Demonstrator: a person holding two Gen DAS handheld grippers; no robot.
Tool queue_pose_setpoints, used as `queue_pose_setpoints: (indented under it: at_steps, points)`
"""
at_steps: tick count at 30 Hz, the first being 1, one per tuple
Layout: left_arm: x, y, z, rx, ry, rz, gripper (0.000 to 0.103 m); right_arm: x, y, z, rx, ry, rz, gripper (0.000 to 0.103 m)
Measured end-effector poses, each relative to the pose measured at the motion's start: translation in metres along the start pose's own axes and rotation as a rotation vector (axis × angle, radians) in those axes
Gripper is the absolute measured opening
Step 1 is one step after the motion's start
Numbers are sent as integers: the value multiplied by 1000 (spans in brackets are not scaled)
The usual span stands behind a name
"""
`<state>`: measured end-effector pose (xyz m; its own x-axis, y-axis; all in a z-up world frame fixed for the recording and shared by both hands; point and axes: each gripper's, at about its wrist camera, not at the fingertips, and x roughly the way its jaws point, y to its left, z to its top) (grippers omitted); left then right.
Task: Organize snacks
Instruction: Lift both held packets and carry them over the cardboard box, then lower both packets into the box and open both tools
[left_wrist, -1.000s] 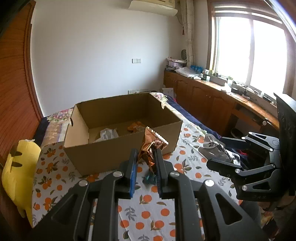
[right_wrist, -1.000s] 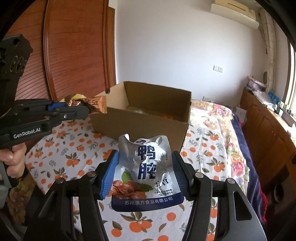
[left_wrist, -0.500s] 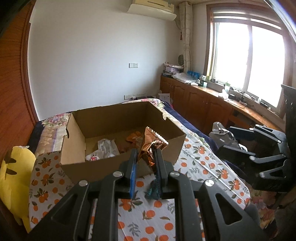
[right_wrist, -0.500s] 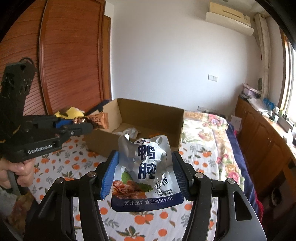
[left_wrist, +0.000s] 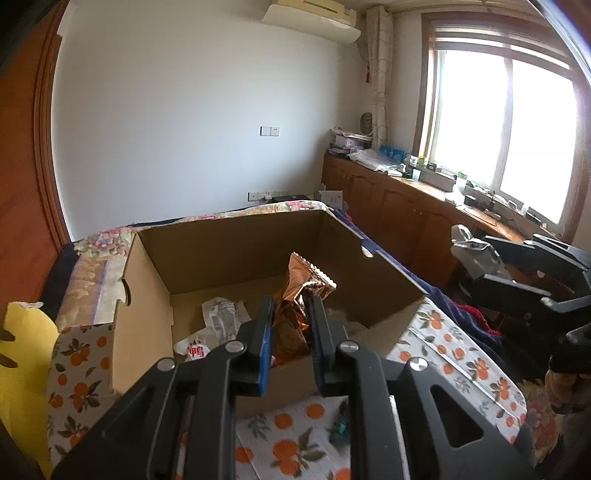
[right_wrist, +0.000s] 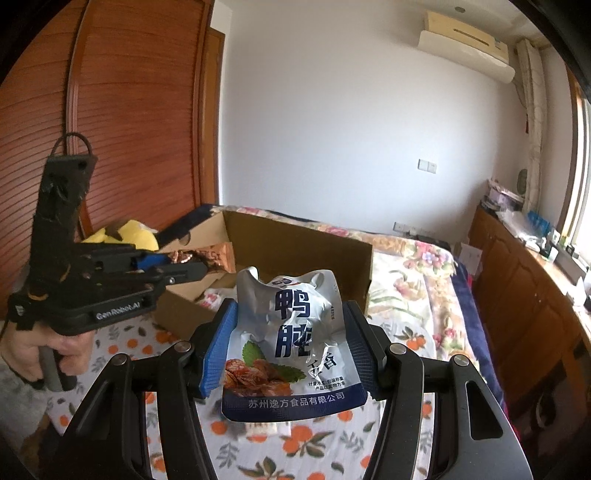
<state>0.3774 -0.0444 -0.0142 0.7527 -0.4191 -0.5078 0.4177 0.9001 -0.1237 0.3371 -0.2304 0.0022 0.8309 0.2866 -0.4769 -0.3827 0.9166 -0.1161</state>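
Observation:
My left gripper (left_wrist: 290, 306) is shut on a crinkled copper-brown snack packet (left_wrist: 304, 284), held over the near edge of the open cardboard box (left_wrist: 236, 243). In the right wrist view that same left gripper (right_wrist: 192, 271) reaches in from the left with the brown packet (right_wrist: 212, 256) above the box (right_wrist: 303, 254). My right gripper (right_wrist: 288, 328) is shut on a silver and blue pouch (right_wrist: 291, 332) printed with large characters, a little short of the box. Inside the box lie white wrappers (left_wrist: 221, 317).
The box stands on a bed under an orange-print cloth (left_wrist: 443, 350). A yellow plush toy (left_wrist: 22, 362) lies at the left. A small teal item (left_wrist: 341, 428) lies on the cloth near me. Wooden cabinets (left_wrist: 399, 218) run under the window; a wooden wardrobe (right_wrist: 140, 118) stands left.
Both grippers have moved toward the box. The brown packet now hangs over its near edge, and the right gripper has risen slightly with the pouch.

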Motion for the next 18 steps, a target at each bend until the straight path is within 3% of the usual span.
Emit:
queue_pose_setpoints:
  at_steps: [8, 18]
  points:
    - [37, 29, -3, -46, 17, 17, 15, 55, -3, 12, 2, 4, 14, 59]
    - [55, 44, -10, -73, 36, 23, 18, 129, -13, 10, 21, 68, 33, 59]
